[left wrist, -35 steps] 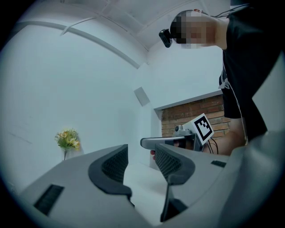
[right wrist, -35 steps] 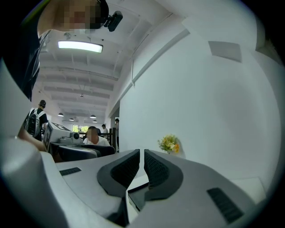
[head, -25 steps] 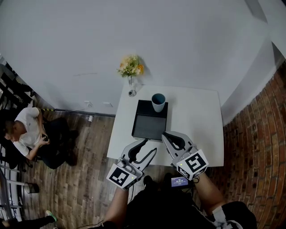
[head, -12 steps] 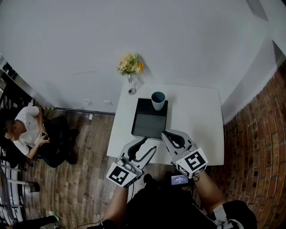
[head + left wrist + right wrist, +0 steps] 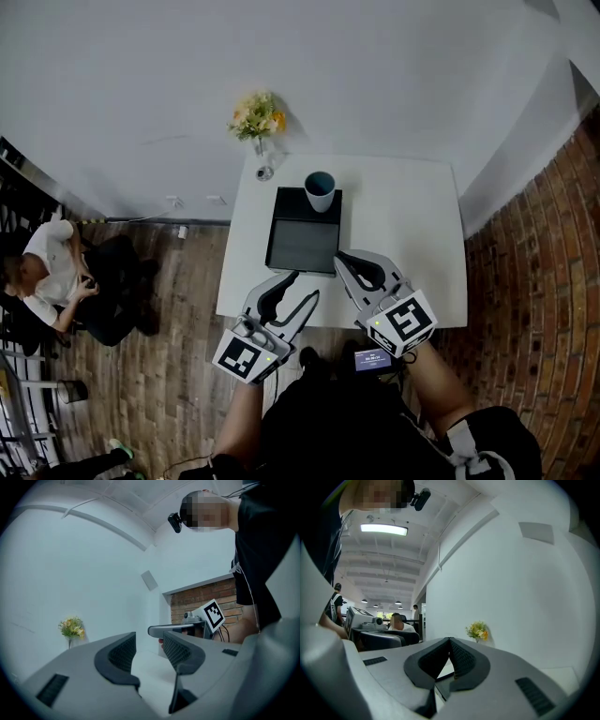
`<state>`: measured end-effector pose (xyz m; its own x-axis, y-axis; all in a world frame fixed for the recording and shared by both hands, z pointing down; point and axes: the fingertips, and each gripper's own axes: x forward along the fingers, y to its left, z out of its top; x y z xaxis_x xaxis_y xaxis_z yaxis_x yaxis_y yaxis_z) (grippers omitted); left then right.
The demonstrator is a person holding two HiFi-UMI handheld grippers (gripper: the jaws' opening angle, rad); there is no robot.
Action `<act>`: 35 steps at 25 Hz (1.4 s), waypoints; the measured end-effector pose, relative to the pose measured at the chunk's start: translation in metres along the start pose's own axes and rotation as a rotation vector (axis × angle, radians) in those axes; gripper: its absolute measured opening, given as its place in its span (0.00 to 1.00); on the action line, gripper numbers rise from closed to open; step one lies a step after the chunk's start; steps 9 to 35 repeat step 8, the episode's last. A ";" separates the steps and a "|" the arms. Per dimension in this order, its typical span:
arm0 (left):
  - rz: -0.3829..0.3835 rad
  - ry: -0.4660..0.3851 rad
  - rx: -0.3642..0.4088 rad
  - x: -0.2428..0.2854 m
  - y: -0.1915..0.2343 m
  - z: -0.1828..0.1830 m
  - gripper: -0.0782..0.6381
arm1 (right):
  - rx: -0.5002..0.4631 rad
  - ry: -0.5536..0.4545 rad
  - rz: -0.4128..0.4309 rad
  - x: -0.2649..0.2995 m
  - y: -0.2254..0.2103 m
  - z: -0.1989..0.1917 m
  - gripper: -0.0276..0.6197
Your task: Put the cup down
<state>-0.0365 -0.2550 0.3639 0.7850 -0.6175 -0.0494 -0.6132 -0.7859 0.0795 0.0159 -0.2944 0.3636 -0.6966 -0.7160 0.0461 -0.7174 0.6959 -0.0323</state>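
Note:
A pale blue cup (image 5: 320, 190) stands upright at the far end of a black tray (image 5: 302, 245) on the white table (image 5: 403, 234). Both grippers hover near the table's near edge, well short of the cup. My left gripper (image 5: 305, 288) is open with nothing between its jaws; its own view shows a clear gap at that gripper (image 5: 146, 651). My right gripper (image 5: 345, 265) is shut and empty, its pads meeting at the tip of the gripper (image 5: 450, 641). The cup does not show in either gripper view.
A small vase of yellow flowers (image 5: 256, 122) stands at the table's far left corner. A seated person (image 5: 52, 272) is on the wooden floor side at the left. A brick wall (image 5: 544, 281) runs along the right.
The head view has shifted, so the table and cup sit higher and slightly left in frame. Both grippers keep about the same pose, the left open and the right shut.

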 end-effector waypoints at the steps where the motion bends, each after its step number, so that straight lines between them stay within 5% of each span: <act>1: 0.000 -0.001 -0.001 0.001 0.000 0.000 0.37 | 0.001 -0.001 -0.003 0.000 -0.001 0.000 0.06; 35: 0.003 -0.014 -0.013 0.006 0.002 0.000 0.37 | 0.001 0.000 -0.005 0.003 -0.009 0.000 0.06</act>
